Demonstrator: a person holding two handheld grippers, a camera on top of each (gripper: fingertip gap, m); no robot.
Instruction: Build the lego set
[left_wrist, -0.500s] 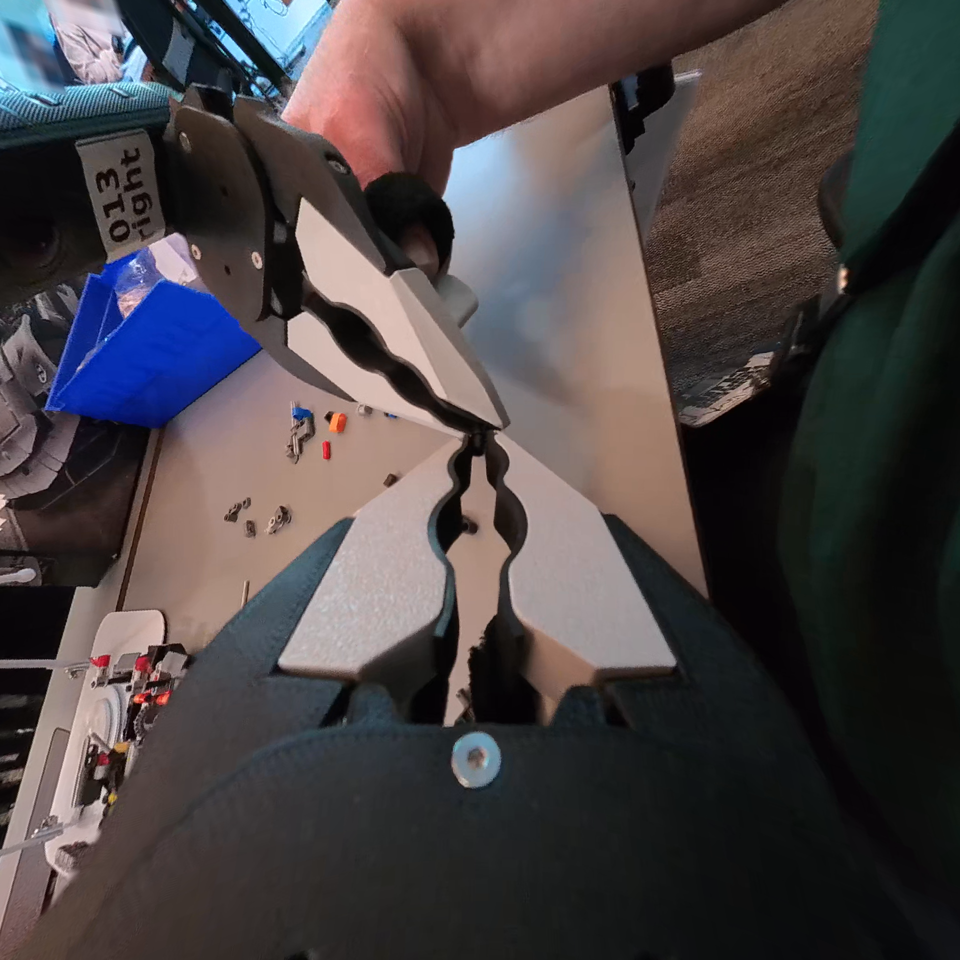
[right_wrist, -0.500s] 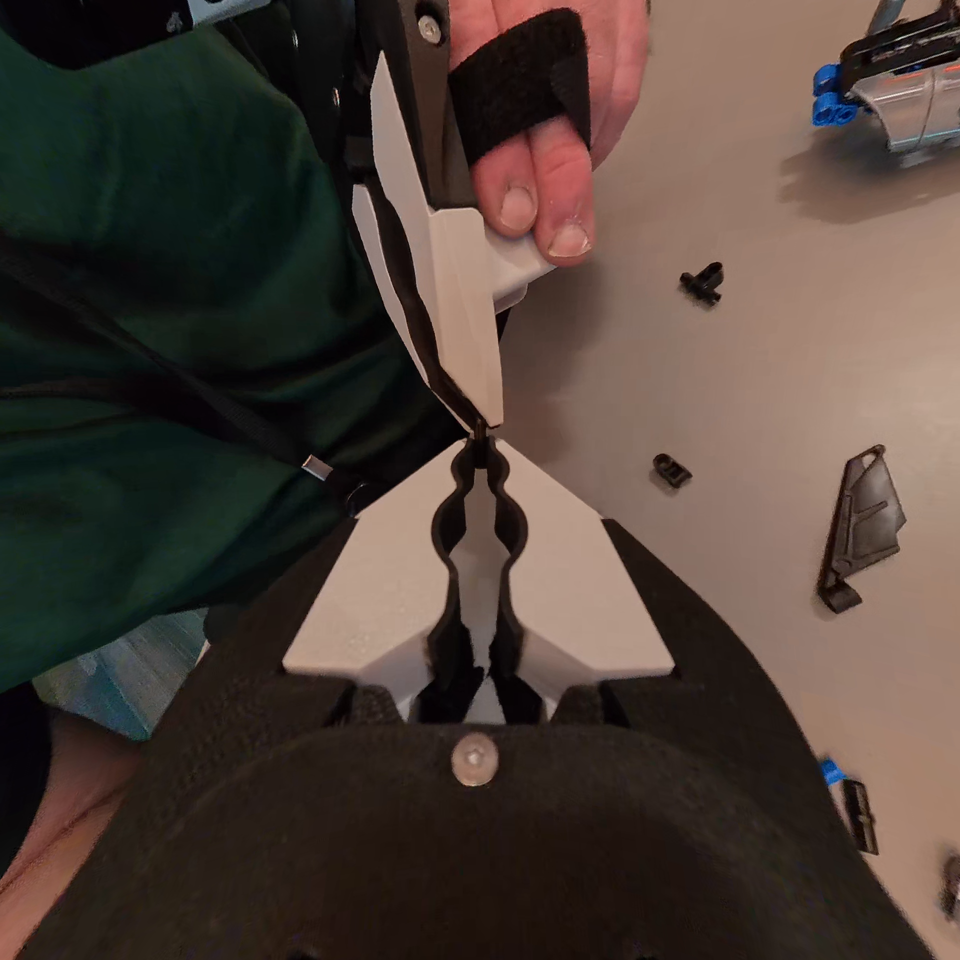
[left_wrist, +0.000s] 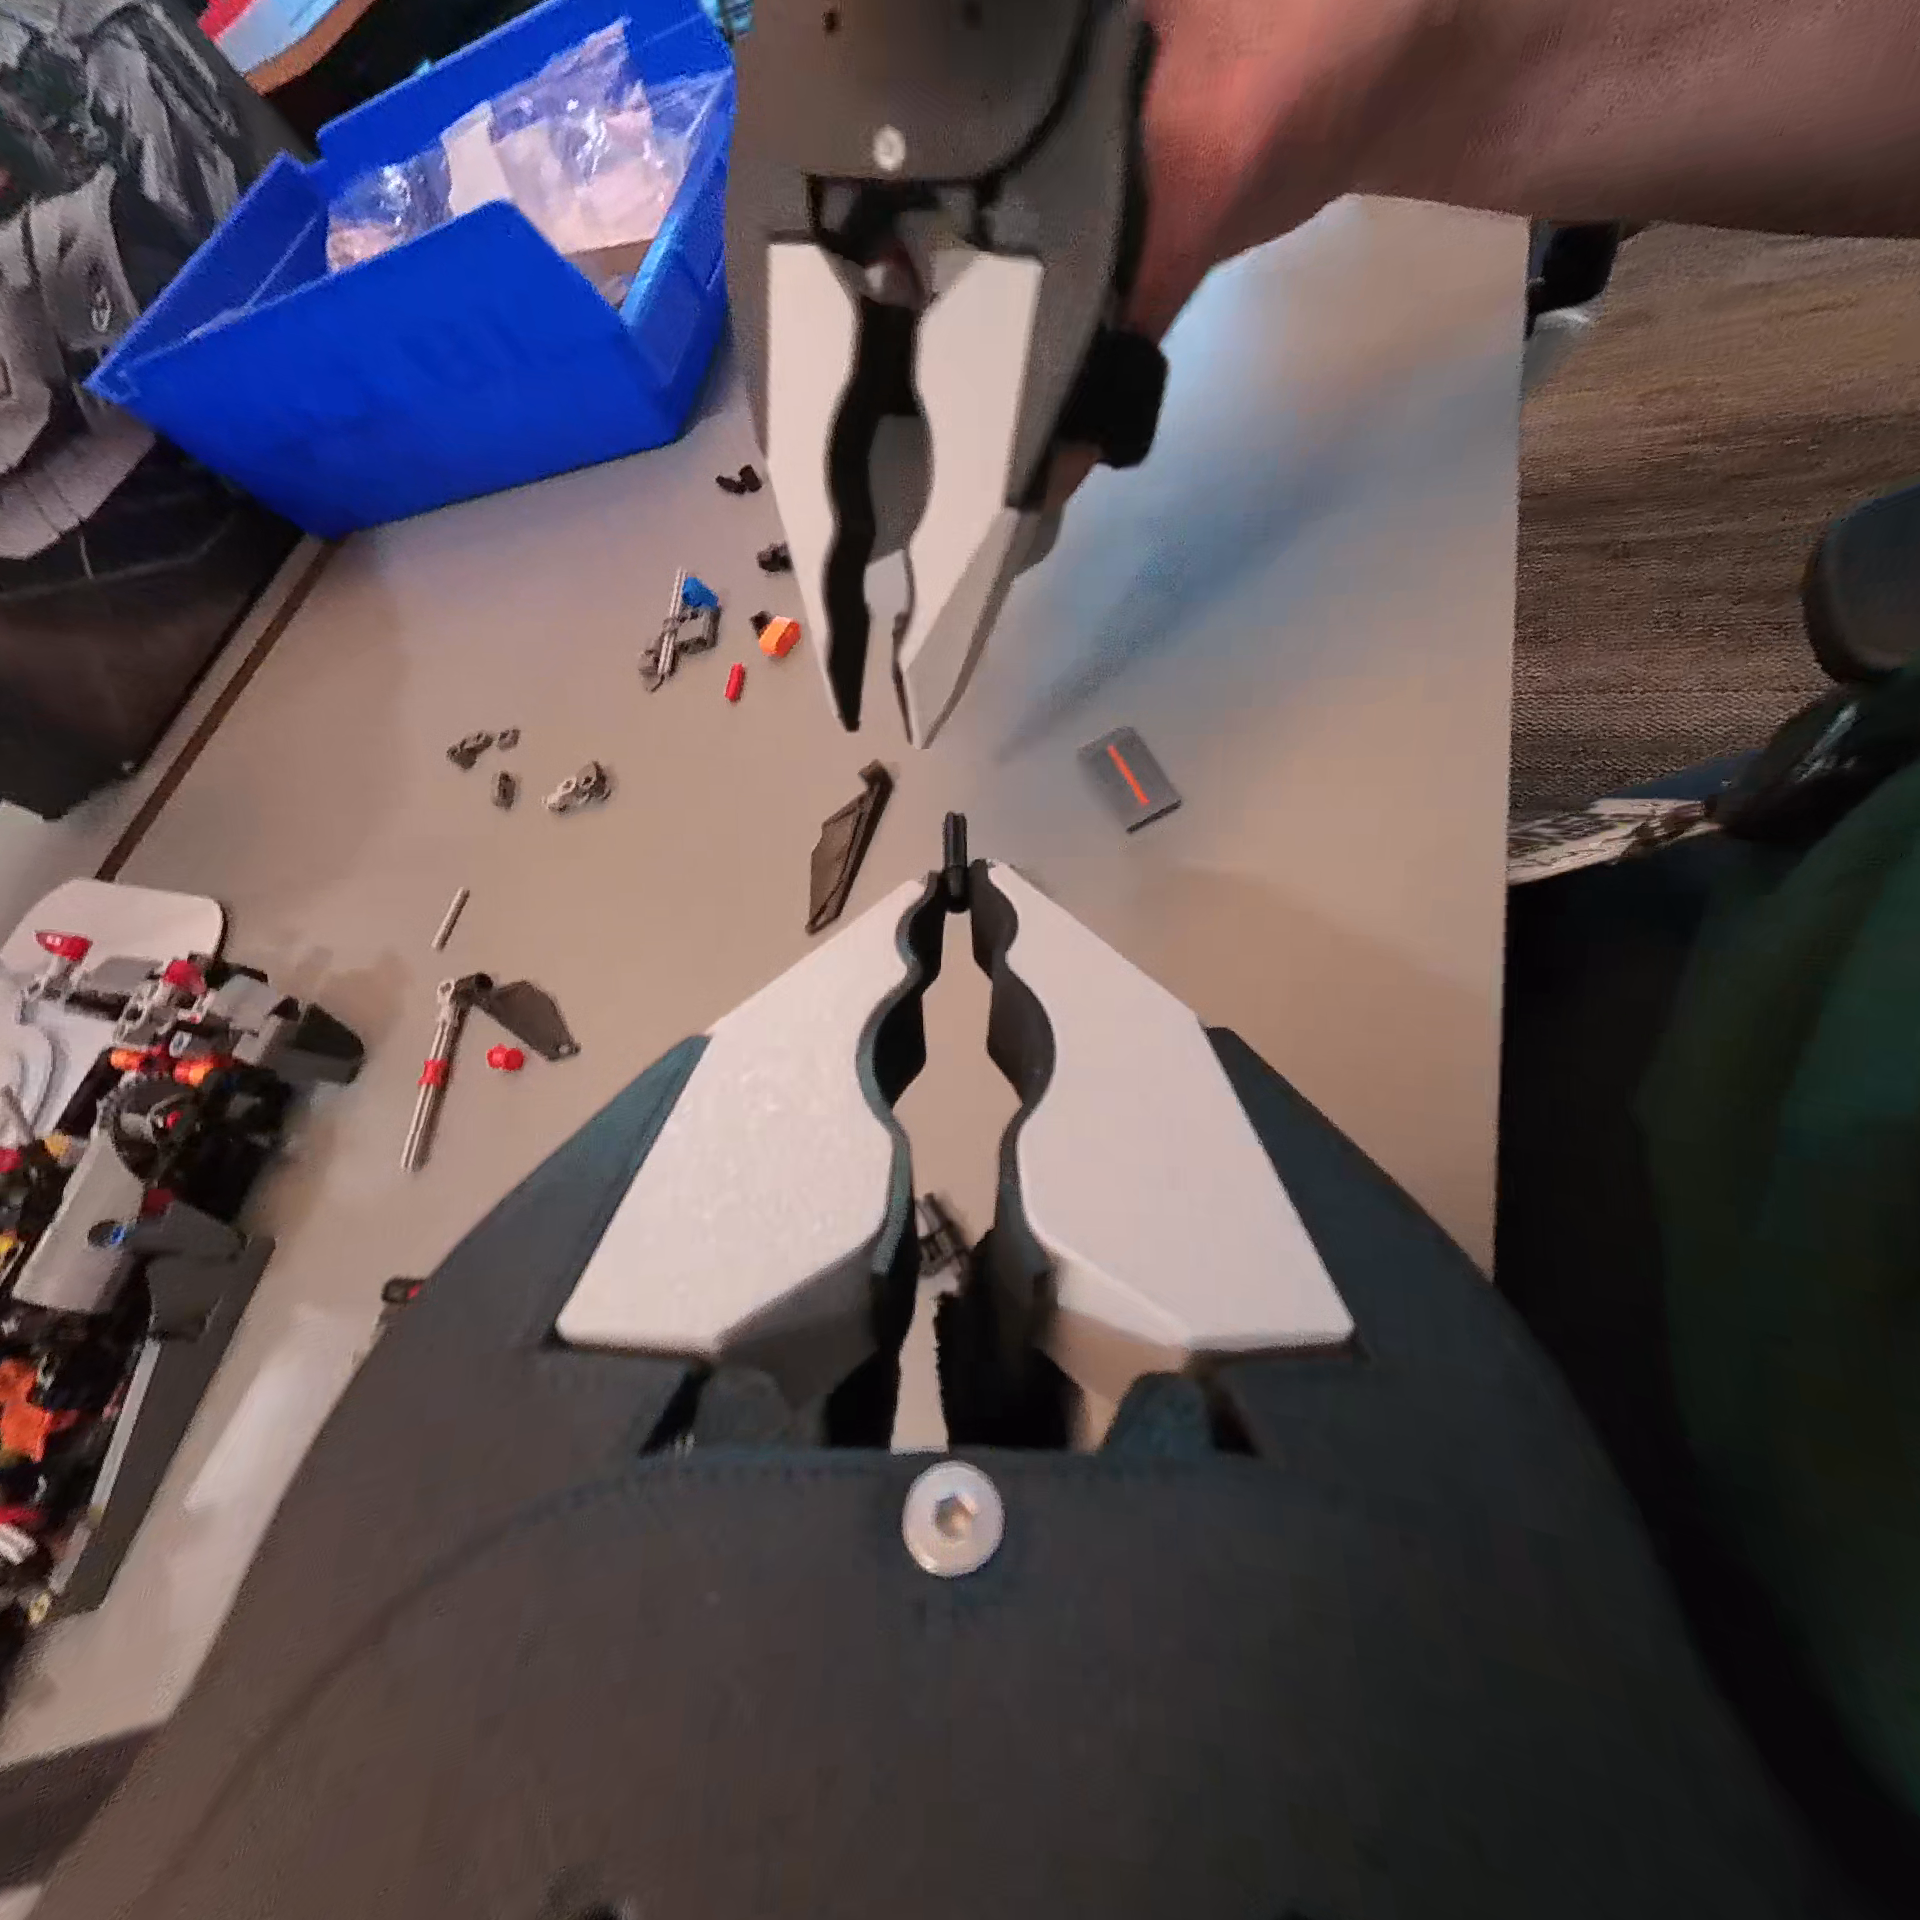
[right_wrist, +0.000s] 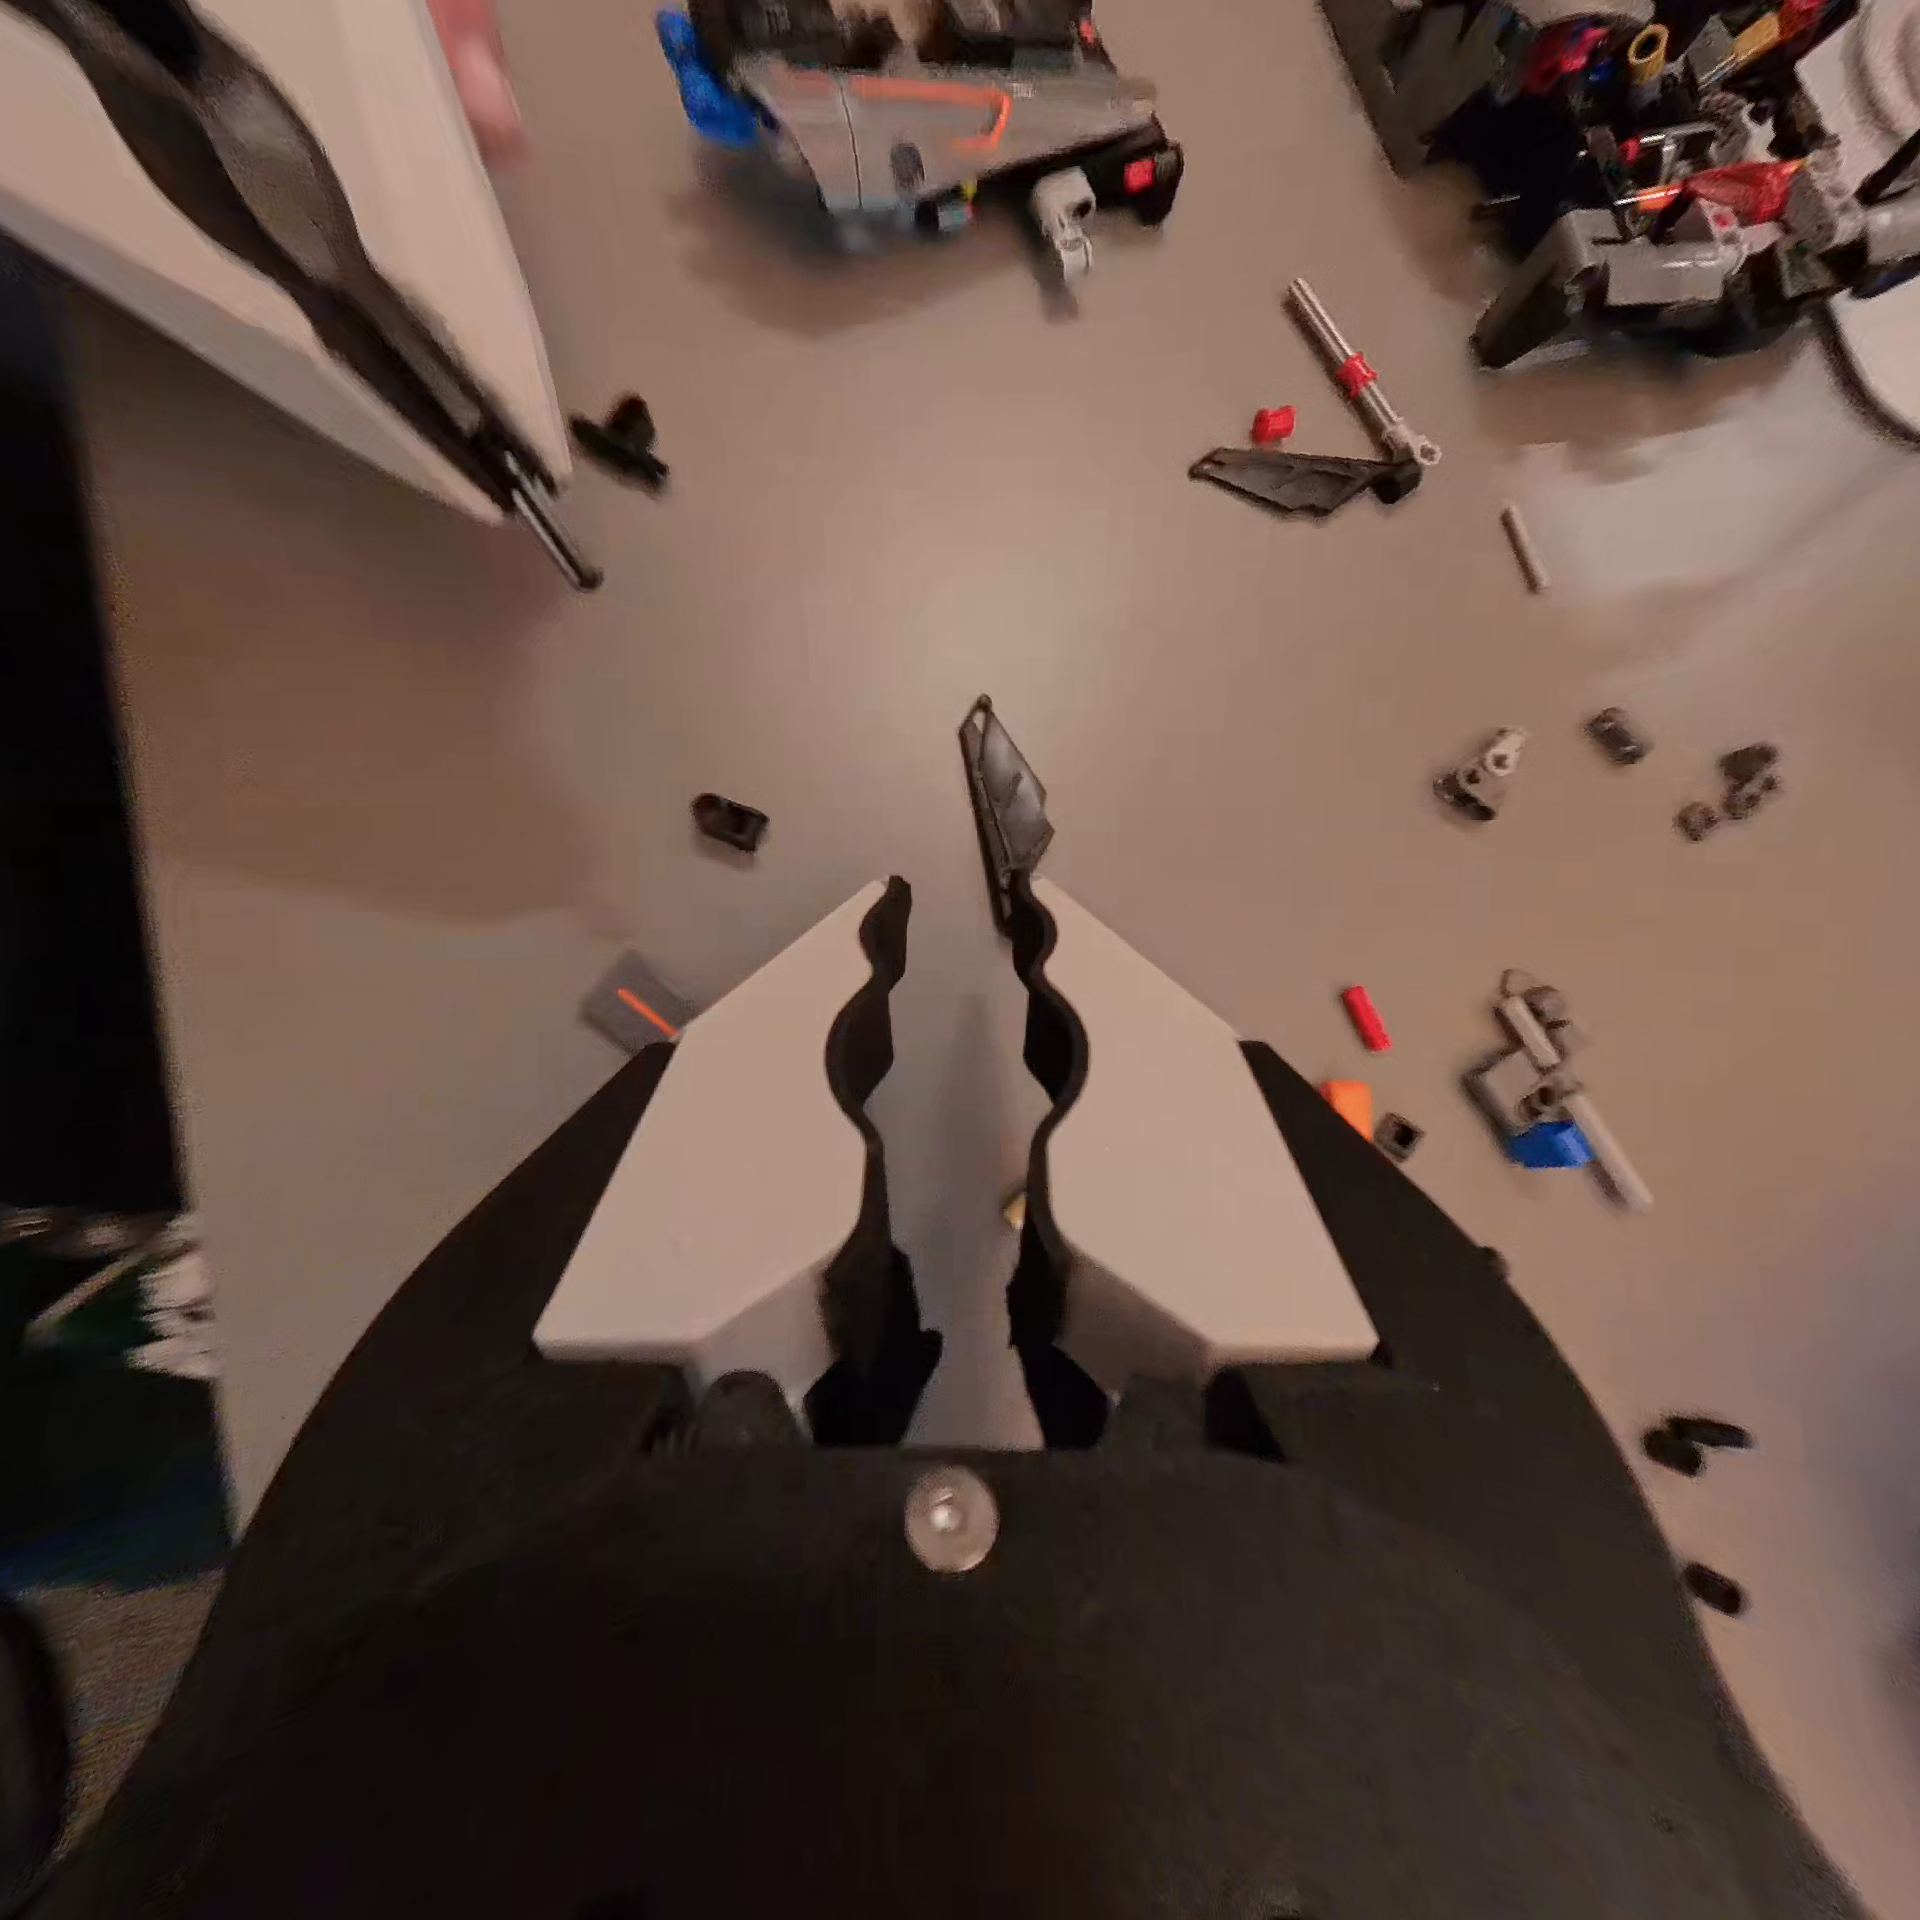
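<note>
Loose parts are littering the tabletop (right_wrist: 935, 582); models (right_wrist: 935, 135) sitting half-built; left gripper (left_wrist: 954, 883) is pinching a pin (left_wrist: 952, 837), right gripper (right_wrist: 961, 894) gaping empty.

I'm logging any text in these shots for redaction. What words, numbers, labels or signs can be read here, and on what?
None can be read.
Flat grey tile with an orange stripe: a plain line, no letters.
Dark printed picture at the left wrist view's upper left: too blurred to tell.
Blue plastic bin: no label shows.
</note>
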